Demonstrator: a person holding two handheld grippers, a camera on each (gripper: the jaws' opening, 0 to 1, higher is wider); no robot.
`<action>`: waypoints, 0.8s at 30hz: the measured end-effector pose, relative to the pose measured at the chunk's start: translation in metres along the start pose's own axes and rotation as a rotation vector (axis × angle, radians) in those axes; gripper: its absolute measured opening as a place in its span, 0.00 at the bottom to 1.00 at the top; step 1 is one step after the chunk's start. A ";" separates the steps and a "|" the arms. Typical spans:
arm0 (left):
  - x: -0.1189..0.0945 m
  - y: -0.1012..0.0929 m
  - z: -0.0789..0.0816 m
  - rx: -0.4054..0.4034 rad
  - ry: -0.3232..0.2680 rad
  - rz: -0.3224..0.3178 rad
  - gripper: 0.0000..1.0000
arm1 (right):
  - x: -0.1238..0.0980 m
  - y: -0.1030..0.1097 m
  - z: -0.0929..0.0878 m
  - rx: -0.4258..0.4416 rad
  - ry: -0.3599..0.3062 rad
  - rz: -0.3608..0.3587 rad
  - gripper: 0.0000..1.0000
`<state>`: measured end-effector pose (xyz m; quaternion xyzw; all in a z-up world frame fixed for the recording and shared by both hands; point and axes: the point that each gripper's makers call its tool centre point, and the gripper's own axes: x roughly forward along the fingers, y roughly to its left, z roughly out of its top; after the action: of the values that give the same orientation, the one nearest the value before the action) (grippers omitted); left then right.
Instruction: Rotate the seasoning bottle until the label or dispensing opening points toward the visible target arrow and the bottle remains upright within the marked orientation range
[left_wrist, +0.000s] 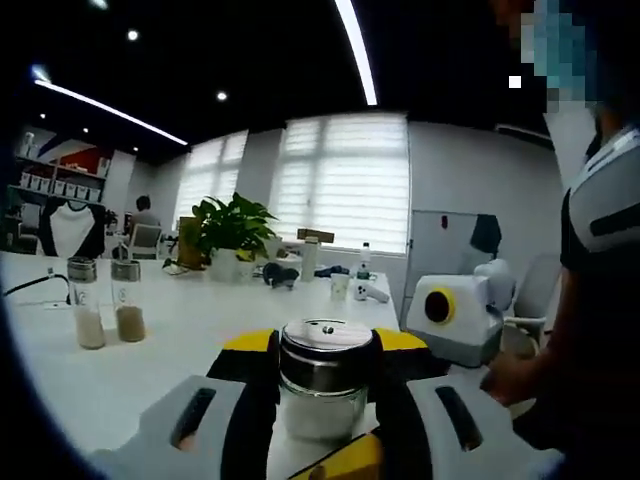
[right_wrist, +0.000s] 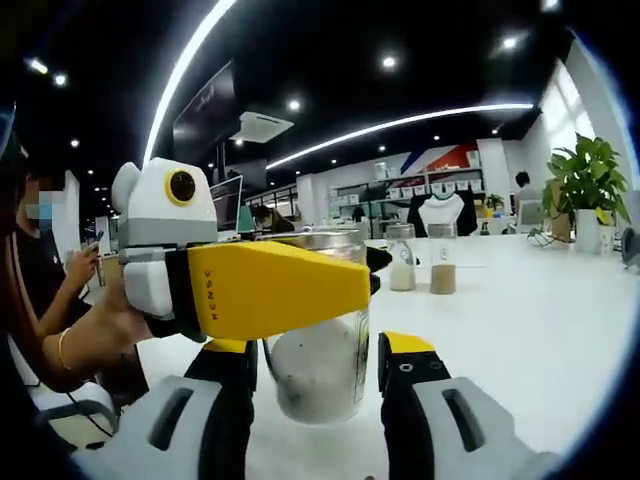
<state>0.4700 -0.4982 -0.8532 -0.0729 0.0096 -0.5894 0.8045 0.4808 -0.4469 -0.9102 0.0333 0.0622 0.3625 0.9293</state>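
The seasoning bottle (left_wrist: 323, 385) stands upright on the white table (left_wrist: 180, 340), clasped between the left hand-held gripper (left_wrist: 322, 415); the right hand-held gripper (right_wrist: 317, 385) brackets it too, contact unclear.

a long white tabletop (left_wrist: 190, 330) runs toward tall windows with white blinds (left_wrist: 345, 180). a leafy potted plant (left_wrist: 232, 235) stands near them. light strips (right_wrist: 400, 122) cross the dark ceiling; shelves (left_wrist: 45, 180) line the far wall.
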 end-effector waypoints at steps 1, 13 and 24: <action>0.000 -0.001 0.000 -0.001 -0.003 -0.005 0.38 | 0.000 0.000 0.000 0.000 -0.001 0.000 0.47; -0.001 -0.009 -0.002 0.011 0.018 -0.040 0.38 | 0.000 0.003 0.001 -0.004 -0.007 0.013 0.40; -0.002 -0.009 -0.009 0.018 0.048 -0.027 0.38 | 0.001 0.008 0.000 -0.028 -0.004 0.024 0.35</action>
<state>0.4595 -0.5001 -0.8613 -0.0514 0.0227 -0.6020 0.7965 0.4761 -0.4402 -0.9099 0.0219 0.0552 0.3742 0.9254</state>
